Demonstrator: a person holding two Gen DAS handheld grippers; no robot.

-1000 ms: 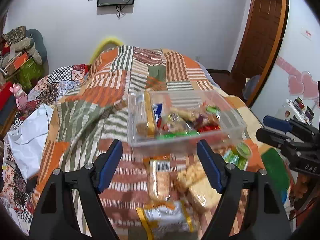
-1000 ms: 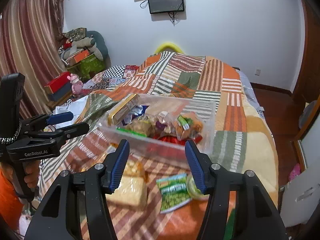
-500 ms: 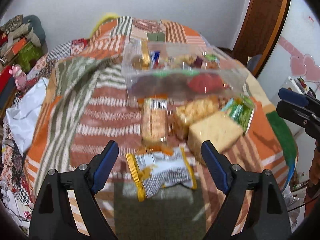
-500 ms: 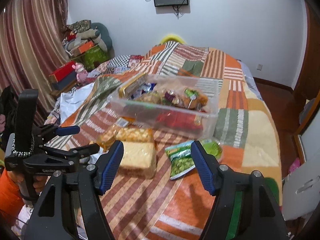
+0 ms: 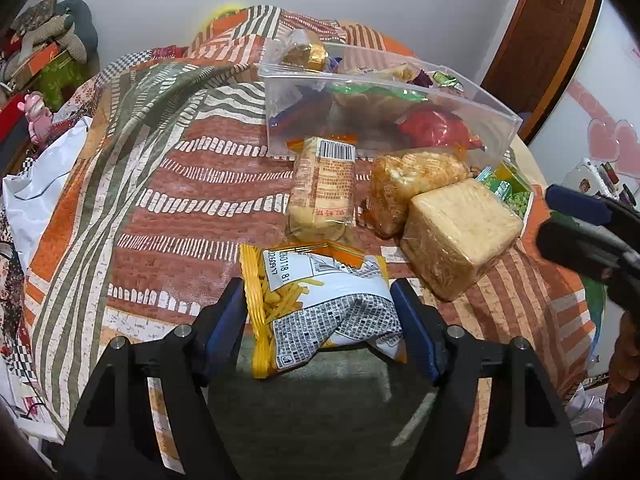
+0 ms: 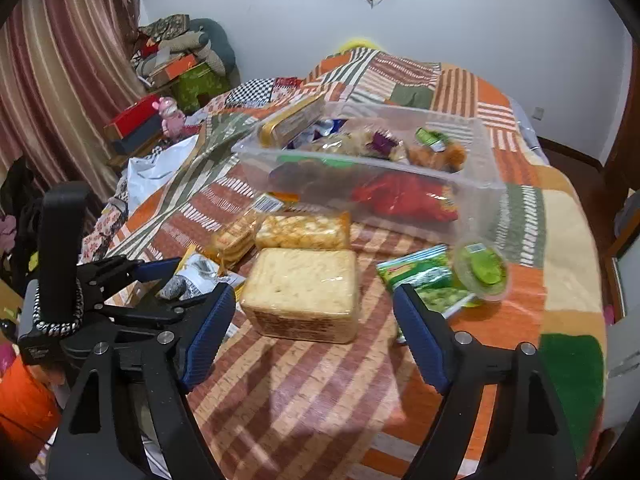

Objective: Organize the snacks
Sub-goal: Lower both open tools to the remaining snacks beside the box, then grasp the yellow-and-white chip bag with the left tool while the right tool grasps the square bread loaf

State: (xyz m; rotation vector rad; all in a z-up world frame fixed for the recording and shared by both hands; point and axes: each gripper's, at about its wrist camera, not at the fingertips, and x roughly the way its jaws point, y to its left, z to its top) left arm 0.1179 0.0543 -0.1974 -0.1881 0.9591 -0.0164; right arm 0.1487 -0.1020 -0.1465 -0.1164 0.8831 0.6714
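Note:
A clear plastic bin (image 5: 400, 92) (image 6: 460, 184) holding several snacks sits on the patchwork bedspread. In front of it lie a cracker pack (image 5: 322, 184), an orange snack pack (image 5: 408, 178) (image 6: 304, 231), a square bread block (image 5: 460, 236) (image 6: 302, 292), a green pea bag (image 6: 428, 282) and a green cup (image 6: 482, 270). My left gripper (image 5: 320, 328) is open, its fingers on either side of a yellow-and-white fries bag (image 5: 320, 300). My right gripper (image 6: 314, 338) is open and empty, just in front of the bread block.
The bed (image 6: 568, 208) drops off at the right and near edges. A white bag (image 5: 36, 184) lies at the left. Clutter and a curtain (image 6: 52, 80) stand far left. A wooden door (image 5: 540, 48) is at the right.
Both grippers have dropped and moved closer to the snacks. The left gripper's fingers now straddle the fries bag. The right gripper has come up to the bread block.

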